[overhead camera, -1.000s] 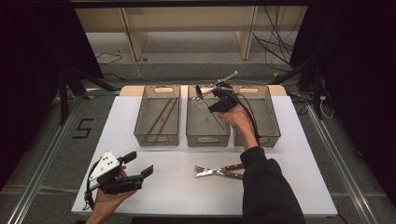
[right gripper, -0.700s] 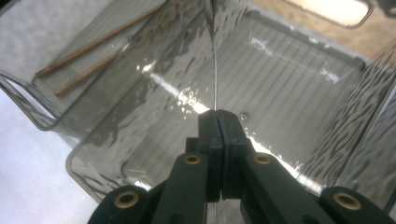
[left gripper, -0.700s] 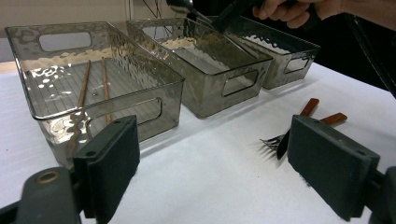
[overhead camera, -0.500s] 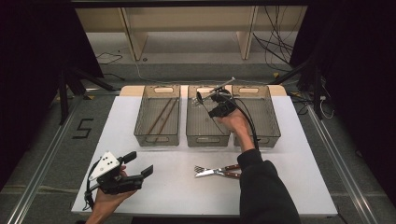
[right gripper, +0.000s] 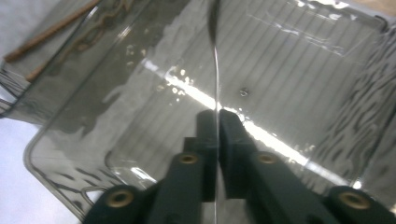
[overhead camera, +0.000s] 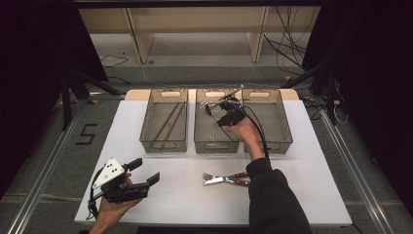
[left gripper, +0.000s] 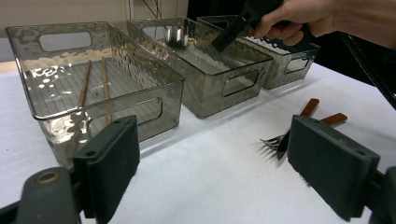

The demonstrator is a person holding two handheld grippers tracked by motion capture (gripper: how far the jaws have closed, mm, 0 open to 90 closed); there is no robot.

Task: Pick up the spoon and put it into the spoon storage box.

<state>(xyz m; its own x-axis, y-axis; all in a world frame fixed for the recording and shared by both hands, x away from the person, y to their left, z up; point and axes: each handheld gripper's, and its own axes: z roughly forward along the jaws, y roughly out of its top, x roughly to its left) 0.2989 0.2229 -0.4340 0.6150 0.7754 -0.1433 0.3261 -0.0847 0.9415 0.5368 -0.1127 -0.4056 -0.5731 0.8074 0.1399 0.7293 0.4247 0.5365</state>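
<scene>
My right gripper (overhead camera: pixel 212 108) hangs over the middle clear bin (overhead camera: pixel 213 146), its jaws pointing down into it. A thin metal utensil (overhead camera: pixel 234 91) sits edge-on between the pads (right gripper: pixel 216 70). The jaws have just been opening slightly, and the utensil is still pinched between them. From the left gripper view, the right gripper (left gripper: pixel 232 32) and the utensil's shiny end (left gripper: pixel 175 35) show above that bin. My left gripper (overhead camera: pixel 147 169) rests near the table's front left, open and empty (left gripper: pixel 219 163).
Two wooden chopsticks (overhead camera: pixel 168 122) lie in the left bin (overhead camera: pixel 145 130). A third bin (overhead camera: pixel 286 127) stands at the right. A fork and a knife with wooden handles (overhead camera: pixel 224 179) lie on the white table near the front, by the right forearm.
The right gripper has sunk a little lower over the middle bin with the utensil in it. The left gripper has stayed where it was.
</scene>
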